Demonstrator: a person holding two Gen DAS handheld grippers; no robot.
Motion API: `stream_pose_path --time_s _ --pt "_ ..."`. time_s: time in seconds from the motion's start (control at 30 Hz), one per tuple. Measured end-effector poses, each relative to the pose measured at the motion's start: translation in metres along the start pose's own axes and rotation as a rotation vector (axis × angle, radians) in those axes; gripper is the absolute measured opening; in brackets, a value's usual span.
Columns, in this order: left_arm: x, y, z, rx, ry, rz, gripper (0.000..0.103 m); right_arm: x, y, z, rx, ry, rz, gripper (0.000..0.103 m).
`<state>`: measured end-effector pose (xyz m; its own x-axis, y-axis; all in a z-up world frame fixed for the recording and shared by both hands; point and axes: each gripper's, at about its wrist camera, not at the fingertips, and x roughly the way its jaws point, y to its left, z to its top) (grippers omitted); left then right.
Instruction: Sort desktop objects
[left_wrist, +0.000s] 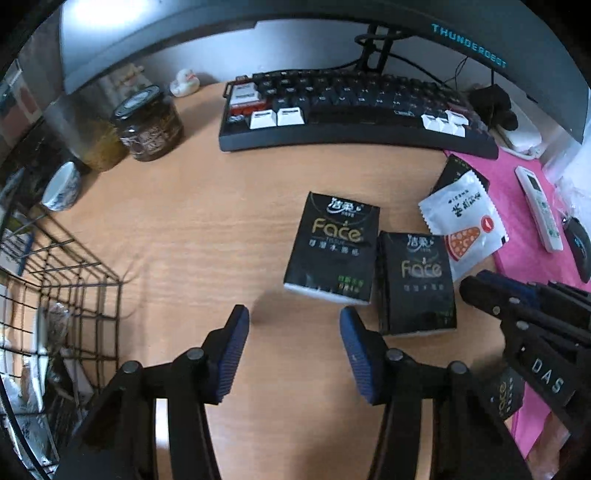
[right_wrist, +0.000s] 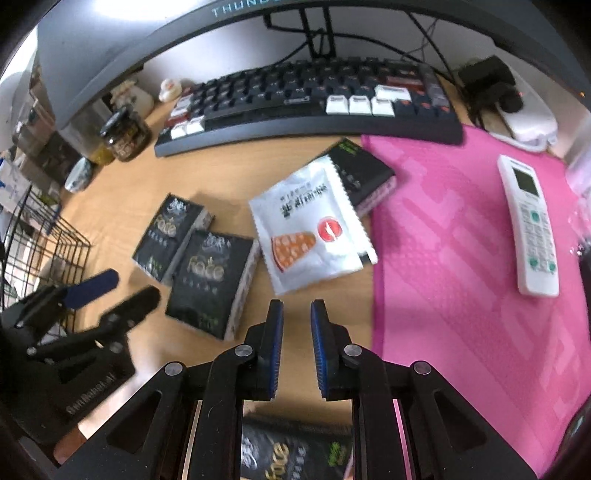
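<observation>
My left gripper (left_wrist: 293, 325) jaws wide apart, holding nothing, hovering over bare wood surface (left_wrist: 192, 229). My right gripper (right_wrist: 296, 317) jaws narrowly apart, nothing between. Two black tissue packs (left_wrist: 334, 245) side by side mid-surface, touching. White sachet (right_wrist: 310, 229) just right of them, overlapping third black pack (right_wrist: 364, 173) at pink mat (right_wrist: 461, 266) edge. Wire basket (left_wrist: 70, 291) at surface's left edge. Keyboard (left_wrist: 343, 110) along back. White remote (right_wrist: 528, 225) on mat.
</observation>
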<state>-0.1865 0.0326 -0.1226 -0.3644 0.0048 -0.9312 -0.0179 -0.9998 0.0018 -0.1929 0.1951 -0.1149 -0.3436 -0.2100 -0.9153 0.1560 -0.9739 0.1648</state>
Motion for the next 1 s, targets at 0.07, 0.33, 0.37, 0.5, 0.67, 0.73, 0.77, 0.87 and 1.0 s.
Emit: stream_pose_path --time_s 0.07,0.33,0.37,0.5,0.67,0.73,0.77,0.87,1.0 --pt "0.004 -0.002 0.004 0.001 0.005 -0.024 0.057 0.003 0.003 0.004 -0.005 0.004 0.009 0.016" --pt "0.001 -0.01 -0.002 0.036 0.002 -0.044 0.058 0.004 0.013 0.003 0.013 0.017 0.075 0.016" --pt "0.0 -0.011 -0.004 0.037 0.001 -0.04 0.058 0.004 0.014 0.001 0.019 0.02 0.083 0.016" --pt "-0.005 -0.007 -0.018 0.027 0.005 -0.037 0.058 0.0 0.02 -0.013 0.012 0.028 0.098 0.016" --pt "-0.017 -0.003 -0.043 0.046 0.021 -0.006 0.058 -0.013 0.034 -0.037 -0.031 0.047 0.125 0.016" --pt "-0.025 0.003 -0.05 0.029 0.01 -0.008 0.058 -0.021 0.038 -0.038 -0.058 0.031 0.13 0.016" --pt "-0.031 0.006 -0.051 0.02 -0.004 -0.005 0.058 -0.029 0.035 -0.038 -0.061 0.007 0.112 0.016" --pt "-0.051 0.009 -0.053 0.009 -0.041 -0.018 0.058 -0.044 0.02 -0.035 -0.049 -0.025 0.048 0.018" --pt "-0.069 -0.007 -0.058 0.035 -0.061 -0.047 0.058 -0.061 -0.002 -0.044 -0.059 -0.036 0.031 0.022"
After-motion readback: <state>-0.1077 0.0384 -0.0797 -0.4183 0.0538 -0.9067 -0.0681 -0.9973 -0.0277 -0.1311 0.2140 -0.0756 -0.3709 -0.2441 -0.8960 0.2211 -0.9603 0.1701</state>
